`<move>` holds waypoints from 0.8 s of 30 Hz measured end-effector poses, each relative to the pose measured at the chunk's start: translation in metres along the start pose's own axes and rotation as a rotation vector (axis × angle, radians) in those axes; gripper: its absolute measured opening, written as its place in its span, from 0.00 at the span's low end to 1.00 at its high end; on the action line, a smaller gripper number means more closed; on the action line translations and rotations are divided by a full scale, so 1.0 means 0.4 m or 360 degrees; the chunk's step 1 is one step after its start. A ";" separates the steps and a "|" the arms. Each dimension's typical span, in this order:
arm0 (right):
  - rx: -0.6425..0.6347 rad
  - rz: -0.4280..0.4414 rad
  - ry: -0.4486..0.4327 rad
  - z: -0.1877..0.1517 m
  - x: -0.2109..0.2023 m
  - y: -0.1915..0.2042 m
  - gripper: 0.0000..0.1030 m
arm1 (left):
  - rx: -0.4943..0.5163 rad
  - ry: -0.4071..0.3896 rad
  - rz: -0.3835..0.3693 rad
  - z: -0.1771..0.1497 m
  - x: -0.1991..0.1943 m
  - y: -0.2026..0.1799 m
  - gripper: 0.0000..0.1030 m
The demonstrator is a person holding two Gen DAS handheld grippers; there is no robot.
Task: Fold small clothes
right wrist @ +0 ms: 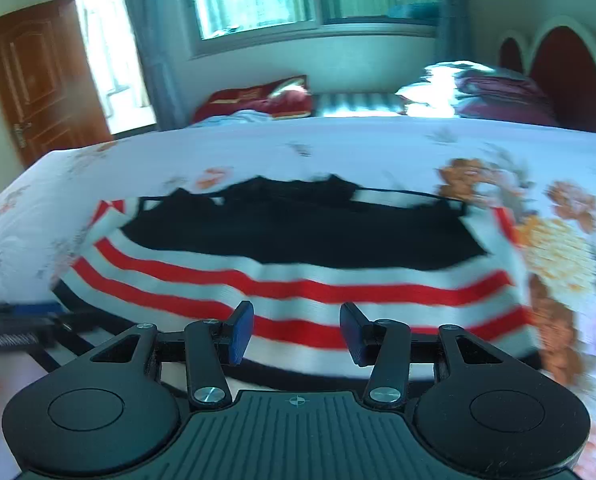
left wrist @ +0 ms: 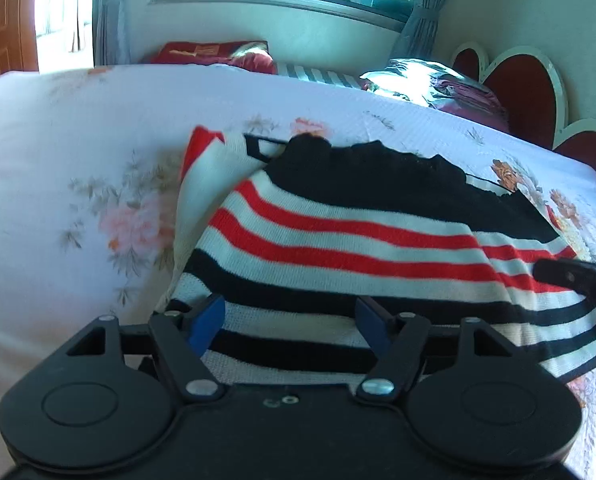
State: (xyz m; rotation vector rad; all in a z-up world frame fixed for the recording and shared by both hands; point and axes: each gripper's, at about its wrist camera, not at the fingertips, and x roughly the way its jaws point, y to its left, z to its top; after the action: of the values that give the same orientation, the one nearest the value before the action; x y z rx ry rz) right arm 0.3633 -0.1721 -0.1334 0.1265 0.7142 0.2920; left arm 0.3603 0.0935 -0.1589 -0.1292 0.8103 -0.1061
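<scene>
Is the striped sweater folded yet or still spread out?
Partly folded: the striped sweater lies on the bedsheet, its left sleeve turned in over the body.

Bed (left wrist: 57, 140): wide bare floral sheet to the left of the striped sweater (left wrist: 338, 240); my left tongs (left wrist: 289, 320) can pass there freely. Right of the sweater only a narrow strip of sheet before the bed edge. My right tongs (left wrist: 578, 278) reach in over the sweater's right side and block that flank. Far side: red pillow (left wrist: 213, 54), piled bedding (left wrist: 450, 88) and headboard (left wrist: 538, 92), all well apart from the sweater.
</scene>
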 end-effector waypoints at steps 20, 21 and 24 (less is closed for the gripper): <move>-0.0080 -0.0207 0.0145 -0.029 0.092 0.059 0.49 | -0.0386 0.0182 -0.0167 -0.027 -0.114 0.093 0.84; -0.0077 -0.0212 0.0148 -0.030 0.090 0.060 0.49 | -0.0423 0.0198 -0.0167 -0.036 -0.118 0.100 0.87; -0.0061 -0.0223 0.0153 -0.029 0.079 0.062 0.49 | -0.0563 0.0239 -0.0217 -0.072 -0.121 0.126 0.87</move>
State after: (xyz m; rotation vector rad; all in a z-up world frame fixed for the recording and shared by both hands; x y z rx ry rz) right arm 0.3726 -0.1385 -0.1566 0.0254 0.8086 0.1782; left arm 0.3085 0.1482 -0.1517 -0.5161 0.9650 -0.1009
